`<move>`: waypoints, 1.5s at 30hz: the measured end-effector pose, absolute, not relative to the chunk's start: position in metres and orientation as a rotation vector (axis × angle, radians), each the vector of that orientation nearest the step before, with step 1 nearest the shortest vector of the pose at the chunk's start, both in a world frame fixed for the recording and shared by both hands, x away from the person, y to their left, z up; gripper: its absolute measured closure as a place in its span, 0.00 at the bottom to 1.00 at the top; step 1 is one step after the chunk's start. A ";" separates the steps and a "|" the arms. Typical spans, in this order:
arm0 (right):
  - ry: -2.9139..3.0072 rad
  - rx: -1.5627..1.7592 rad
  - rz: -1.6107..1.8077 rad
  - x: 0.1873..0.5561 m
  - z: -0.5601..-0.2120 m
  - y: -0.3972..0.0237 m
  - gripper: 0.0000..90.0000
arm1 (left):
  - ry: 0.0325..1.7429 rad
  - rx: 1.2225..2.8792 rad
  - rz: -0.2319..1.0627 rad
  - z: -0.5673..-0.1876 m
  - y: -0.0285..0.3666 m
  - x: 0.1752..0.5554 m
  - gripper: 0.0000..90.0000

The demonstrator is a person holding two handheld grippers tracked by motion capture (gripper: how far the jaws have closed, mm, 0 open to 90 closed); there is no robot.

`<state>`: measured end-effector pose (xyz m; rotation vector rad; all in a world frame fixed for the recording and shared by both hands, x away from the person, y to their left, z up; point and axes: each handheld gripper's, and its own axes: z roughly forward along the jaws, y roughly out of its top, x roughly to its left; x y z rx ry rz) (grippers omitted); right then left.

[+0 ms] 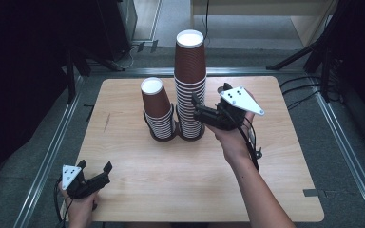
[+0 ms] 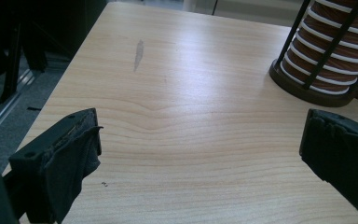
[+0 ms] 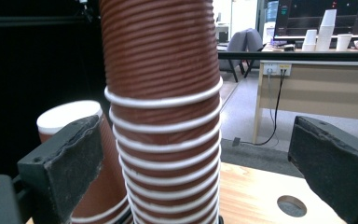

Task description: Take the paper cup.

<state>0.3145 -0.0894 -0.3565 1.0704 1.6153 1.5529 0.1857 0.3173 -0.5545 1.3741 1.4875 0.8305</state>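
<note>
Two stacks of upside-down brown ribbed paper cups with white rims stand in black wire holders mid-table: a tall stack point(image 1: 190, 80) and a short stack point(image 1: 156, 107) to its left. My right gripper point(image 1: 196, 110) is open just right of the tall stack, pointing at it. In the right gripper view the tall stack point(image 3: 163, 93) rises between the spread jaws of that gripper point(image 3: 191, 158), with the short stack point(image 3: 74, 121) behind the left jaw. My left gripper point(image 1: 97, 175) rests open at the table's near left corner. The left gripper point(image 2: 200, 140) faces bare wood, a holder's base point(image 2: 307, 88) far right.
The wooden table point(image 1: 171, 190) has free room in front of the stacks and at its right side. Metal rails point(image 1: 52, 152) run along the floor on both sides. A small round hole point(image 3: 291, 205) sits in the tabletop beyond the tall stack.
</note>
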 end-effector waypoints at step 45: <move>1.573 1.117 1.505 0.366 -0.330 -0.031 0.04 | 1.476 1.397 0.832 -0.554 0.315 0.187 0.00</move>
